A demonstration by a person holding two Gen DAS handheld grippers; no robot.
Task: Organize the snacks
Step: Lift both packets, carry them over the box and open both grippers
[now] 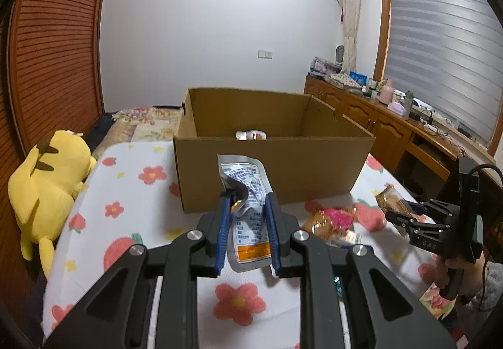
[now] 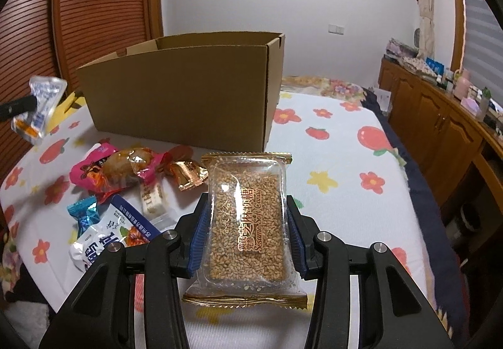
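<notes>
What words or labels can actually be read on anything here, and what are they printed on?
"Sesame Soft Candy": on the sesame candy pack in the right gripper, beside Chinese characters I cannot make out.
"DAS": faint, on the right gripper's body, seen from the left wrist view.
Silver pouch in the left gripper: print too small to read.
Blue-and-white packet: large Chinese characters, cut off and unreadable.
</notes>
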